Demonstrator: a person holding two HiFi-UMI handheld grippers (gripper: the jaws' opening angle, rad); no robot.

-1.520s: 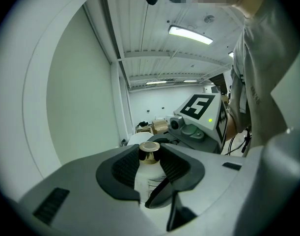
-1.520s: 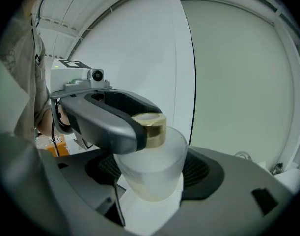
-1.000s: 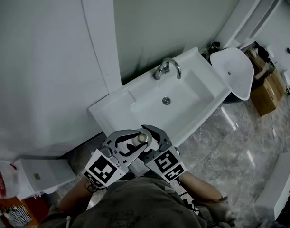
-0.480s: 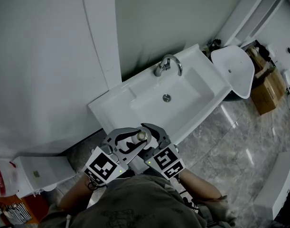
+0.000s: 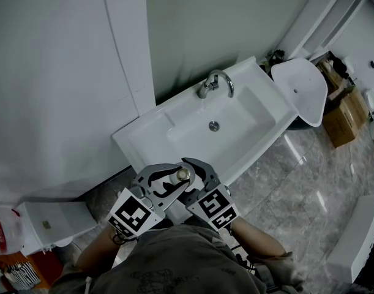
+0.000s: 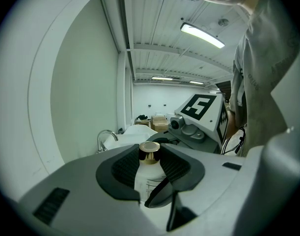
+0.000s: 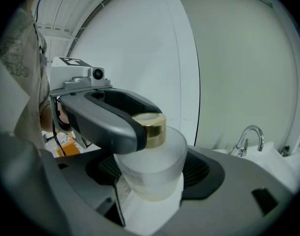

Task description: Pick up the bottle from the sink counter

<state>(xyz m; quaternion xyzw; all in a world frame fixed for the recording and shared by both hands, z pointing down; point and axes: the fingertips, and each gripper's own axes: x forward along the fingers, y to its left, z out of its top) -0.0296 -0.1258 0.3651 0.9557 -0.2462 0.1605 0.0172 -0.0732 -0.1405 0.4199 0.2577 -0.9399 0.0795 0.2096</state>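
Note:
A frosted white bottle with a gold cap (image 5: pixel 182 176) hangs in front of the sink counter (image 5: pixel 144 141), close to the person's body. My left gripper (image 5: pixel 173 181) comes in from the left and is shut on the bottle (image 6: pixel 150 154) at cap and neck height. From the right, my right gripper (image 5: pixel 196 174) is shut on the bottle's body (image 7: pixel 150 168), which stands deep between its pads (image 7: pixel 201 170). In the right gripper view a left jaw crosses in front of the cap. The bottle's base is hidden.
The white basin has a chrome tap (image 5: pixel 214 86) at its back and a drain (image 5: pixel 214 126). A white oval lid (image 5: pixel 303 90) and a cardboard box (image 5: pixel 343 118) lie to the right. A white bin (image 5: pixel 52 225) stands at the lower left. The floor is grey marble.

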